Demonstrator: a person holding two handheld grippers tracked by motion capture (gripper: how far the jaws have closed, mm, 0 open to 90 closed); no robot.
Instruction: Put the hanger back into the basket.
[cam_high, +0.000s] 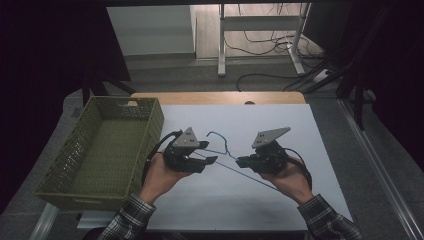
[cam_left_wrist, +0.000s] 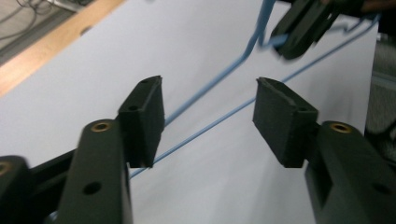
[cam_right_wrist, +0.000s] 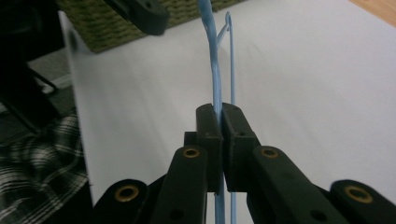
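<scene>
1. Pinching the blue hanger (cam_right_wrist: 217, 88) wire in the right gripper (cam_right_wrist: 220, 116), just above the white sheet (cam_high: 260, 125).
2. Spreading the left gripper (cam_left_wrist: 208, 100) either side of the wires, not touching.
3. Sitting at left: basket (cam_high: 70, 150).

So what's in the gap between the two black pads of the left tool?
Two thin blue wires of the hanger cross the gap, touched by neither pad, above the white sheet. The left gripper view shows this.
</scene>
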